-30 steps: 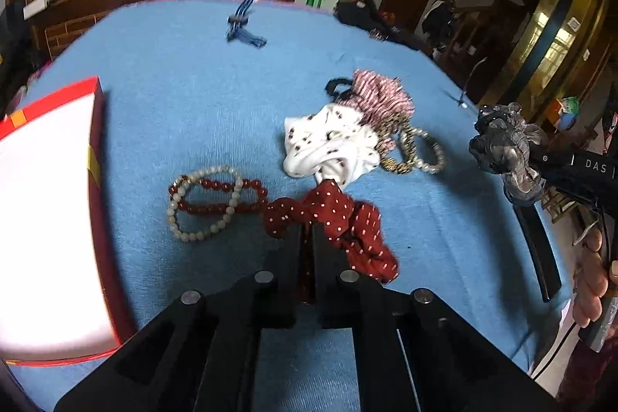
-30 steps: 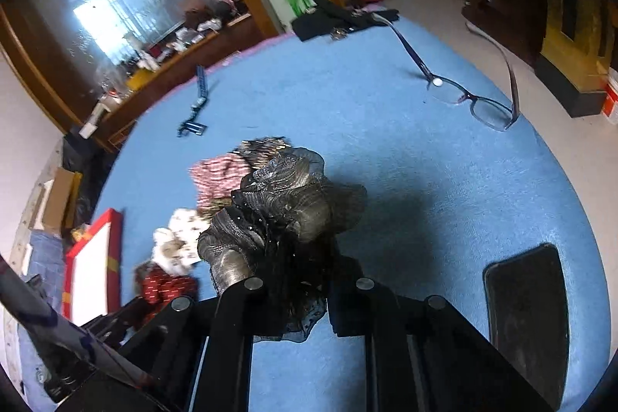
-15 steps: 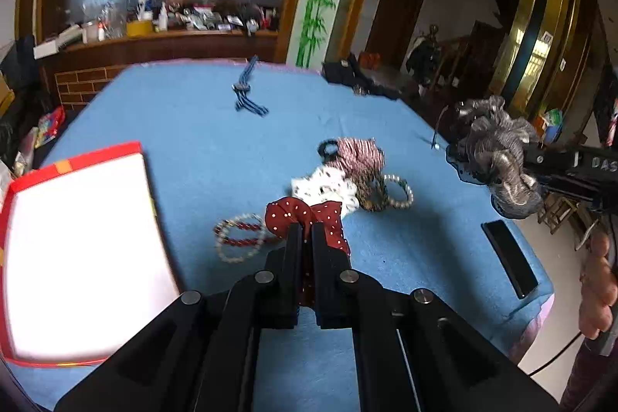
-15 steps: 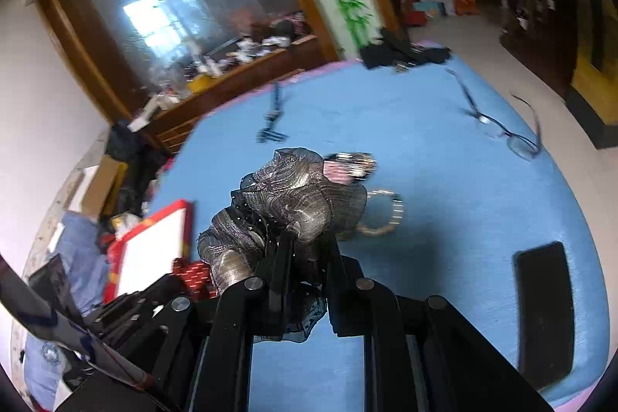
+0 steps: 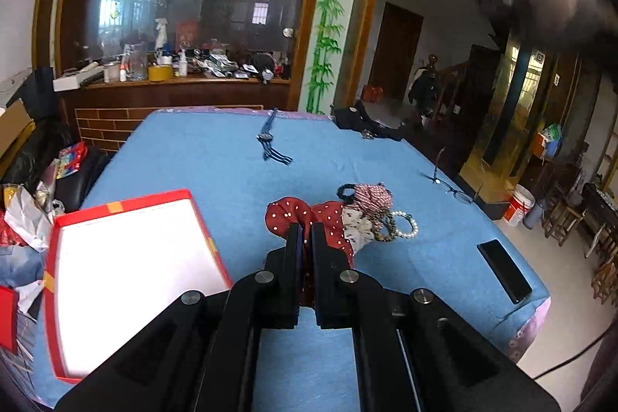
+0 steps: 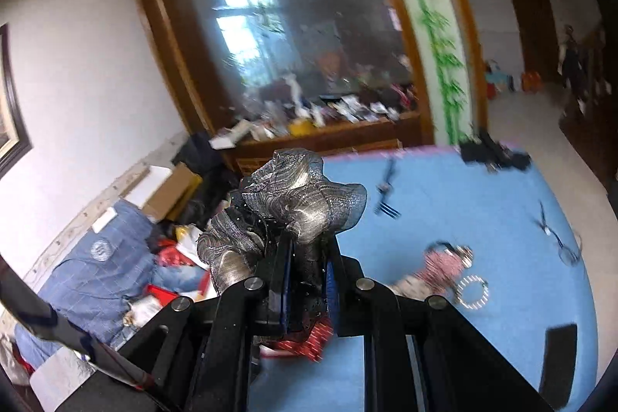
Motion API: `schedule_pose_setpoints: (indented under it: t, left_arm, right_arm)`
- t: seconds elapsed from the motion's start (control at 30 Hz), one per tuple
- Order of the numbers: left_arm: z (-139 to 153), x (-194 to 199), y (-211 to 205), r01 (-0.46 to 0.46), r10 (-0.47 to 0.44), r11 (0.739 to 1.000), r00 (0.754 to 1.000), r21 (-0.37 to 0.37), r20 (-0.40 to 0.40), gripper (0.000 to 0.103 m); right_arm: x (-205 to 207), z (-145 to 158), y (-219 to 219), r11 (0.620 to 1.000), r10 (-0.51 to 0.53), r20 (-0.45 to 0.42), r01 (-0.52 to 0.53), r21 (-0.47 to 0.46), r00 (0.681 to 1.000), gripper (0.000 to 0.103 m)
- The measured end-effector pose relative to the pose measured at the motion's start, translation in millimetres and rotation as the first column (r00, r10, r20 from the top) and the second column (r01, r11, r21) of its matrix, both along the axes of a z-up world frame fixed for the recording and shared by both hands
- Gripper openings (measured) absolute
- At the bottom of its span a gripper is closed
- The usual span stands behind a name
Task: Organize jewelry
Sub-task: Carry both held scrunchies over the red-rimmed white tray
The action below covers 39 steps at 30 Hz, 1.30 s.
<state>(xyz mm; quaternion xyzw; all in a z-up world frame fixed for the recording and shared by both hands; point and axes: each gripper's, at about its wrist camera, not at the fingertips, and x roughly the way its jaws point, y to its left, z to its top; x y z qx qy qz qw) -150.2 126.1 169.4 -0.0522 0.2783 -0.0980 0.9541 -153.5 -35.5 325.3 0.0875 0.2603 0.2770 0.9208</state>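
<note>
My left gripper (image 5: pixel 304 230) is shut on a red scrunchie with white dots (image 5: pixel 287 215), held in the air above the blue table. To its left lies an open red box with a white inside (image 5: pixel 123 201). My right gripper (image 6: pixel 307 242) is shut on a grey-silver gauze scrunchie (image 6: pixel 293 195), raised high; the red scrunchie (image 6: pixel 313 338) shows below it. On the cloth lies a pile: a pink striped scrunchie (image 5: pixel 370 195), a white dotted one (image 5: pixel 357 224) and a pearl bracelet (image 5: pixel 405 224). A dark blur at the top right of the left wrist view hides what it is.
On the blue tablecloth (image 5: pixel 216 157) lie a blue hair tie (image 5: pixel 270 141) at the far side, a black item (image 5: pixel 367 126) at the far edge, glasses (image 5: pixel 452 188) at the right and a black phone (image 5: pixel 504 271) near the right edge. Clutter crowds the floor left of the table.
Both grippers have risen. The left one lifted the red scrunchie off the cloth. The right one climbed with the grey scrunchie, rolled, and swung left.
</note>
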Motion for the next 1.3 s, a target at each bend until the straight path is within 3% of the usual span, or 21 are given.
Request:
schedule_pose_setpoints:
  t: [0.33, 0.63, 0.8, 0.93, 1.13, 1.3]
  left_arm:
    - [19, -39, 67, -0.092, 0.092, 0.996, 0.994, -0.012, 0.056, 0.005]
    - [29, -65, 138, -0.173, 0.174, 0.985, 0.982, -0.011, 0.068, 0.005]
    - [17, -63, 180, -0.226, 0.227, 0.974, 0.973, -0.025, 0.05, 0.005]
    - [-6, -47, 202, -0.264, 0.264, 0.964, 0.965, -0.031, 0.001, 0.005]
    - [-42, -5, 225, -0.298, 0.295, 0.954, 0.952, -0.027, -0.084, 0.005]
    - [-62, 34, 240, -0.32, 0.314, 0.948, 0.937, -0.012, -0.152, 0.005]
  right_arm:
    - [-54, 93, 99, 0.992, 0.126, 0.176, -0.126, -0.013, 0.976, 0.017]
    - [-75, 127, 175, 0.98, 0.198, 0.214, -0.195, -0.036, 0.957, 0.018]
    - [-47, 69, 197, 0.97, 0.218, 0.111, -0.203, -0.133, 0.97, 0.018]
    - [10, -21, 206, 0.956, 0.205, -0.086, -0.219, -0.195, 0.975, 0.018]
    - [90, -134, 229, 0.93, 0.191, -0.309, -0.273, -0.247, 0.932, 0.018]
    - [134, -191, 261, 0.91, 0.173, -0.391, -0.298, -0.287, 0.904, 0.018]
